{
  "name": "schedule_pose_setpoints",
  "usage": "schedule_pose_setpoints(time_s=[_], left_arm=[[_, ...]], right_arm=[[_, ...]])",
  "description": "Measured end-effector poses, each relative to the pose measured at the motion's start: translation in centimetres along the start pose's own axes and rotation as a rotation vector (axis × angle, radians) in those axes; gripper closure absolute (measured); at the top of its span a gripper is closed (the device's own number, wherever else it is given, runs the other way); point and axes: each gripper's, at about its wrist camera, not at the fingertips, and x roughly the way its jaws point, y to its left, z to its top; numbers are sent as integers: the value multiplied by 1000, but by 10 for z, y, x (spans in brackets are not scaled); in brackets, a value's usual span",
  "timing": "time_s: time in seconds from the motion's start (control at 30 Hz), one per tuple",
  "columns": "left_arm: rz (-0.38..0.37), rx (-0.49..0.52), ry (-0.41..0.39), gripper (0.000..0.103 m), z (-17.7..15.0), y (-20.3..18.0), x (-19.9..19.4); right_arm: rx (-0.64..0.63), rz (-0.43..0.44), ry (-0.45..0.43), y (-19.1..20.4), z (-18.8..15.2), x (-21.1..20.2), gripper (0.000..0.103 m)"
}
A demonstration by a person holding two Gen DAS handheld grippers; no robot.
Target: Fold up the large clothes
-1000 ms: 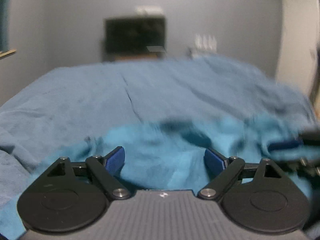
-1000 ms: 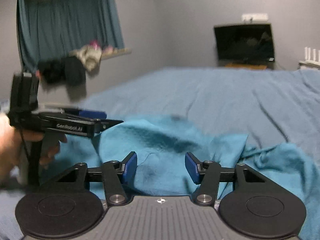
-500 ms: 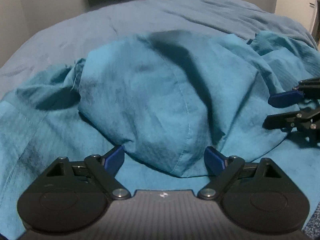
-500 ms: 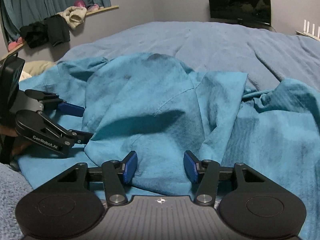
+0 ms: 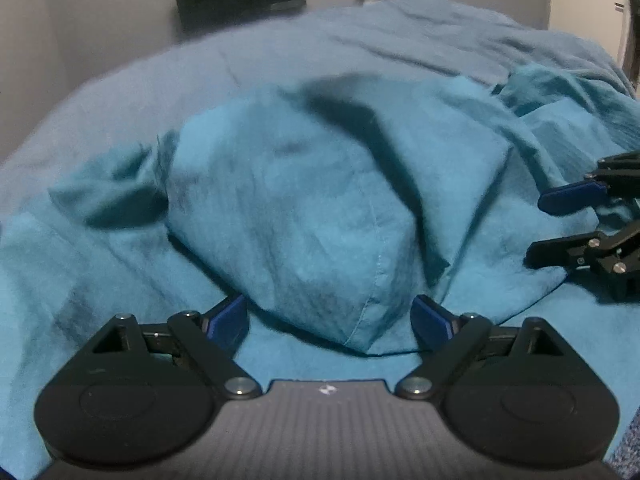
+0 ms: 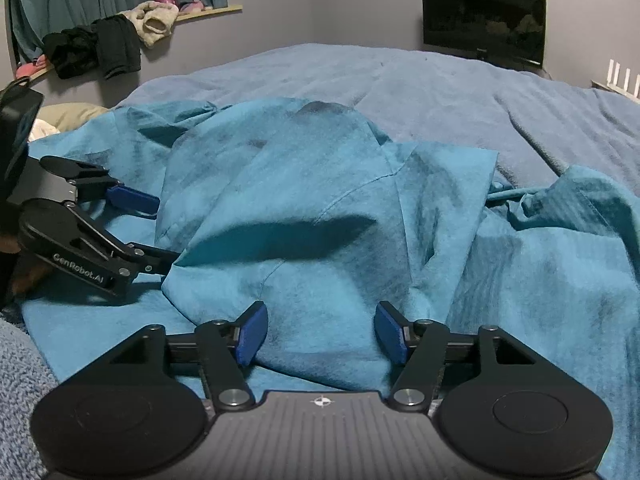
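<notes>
A large teal garment [image 5: 304,208] lies rumpled on the bed, with a folded-over flap bulging up in the middle; it also shows in the right wrist view [image 6: 320,216]. My left gripper [image 5: 328,320] is open and empty, its blue pads either side of the flap's near corner. My right gripper [image 6: 322,334] is open and empty at the flap's near edge. Each gripper shows in the other's view: the right one at the right edge [image 5: 560,224], the left one at the left edge [image 6: 156,232], both open beside the flap.
The garment rests on a blue blanket [image 6: 420,84] that covers the bed. A dark TV [image 6: 484,24] hangs on the far wall. Clothes [image 6: 116,40] are heaped on a window ledge at the back left. A beige pillow [image 6: 68,114] lies at the left.
Both grippers dropped from a raised, level view to low over the garment. Over the last half second they barely moved. The flap has settled flat between them.
</notes>
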Motion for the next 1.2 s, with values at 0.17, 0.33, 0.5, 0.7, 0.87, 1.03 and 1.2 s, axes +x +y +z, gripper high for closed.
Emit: schedule_pose_setpoints(time_s=[0.17,0.33,0.5,0.7,0.87,1.03,1.2], left_arm=[[61,87,-202,13,1,-15,-53],[80,64,-277,12,6,3,-98],[152,-134,-258,8,9,60,-127],[257,-276,-173,8,2,123,-127],[198,-341,-127,8,30,165,-97],[108,-471,-64,8,62,197,-42],[121,-434,52,8,74,202,17]], right_arm=[[26,-2,-52,-4,-2,-11,26],[55,-12,-206,-8,0,-42,9],[194,-44,-260,-31,4,-61,9],[326,-107,-297,-65,13,-82,7],[330,-188,-271,-100,44,-80,2],[307,-195,-142,-134,75,-41,2],[328,-222,-36,-167,84,7,2]])
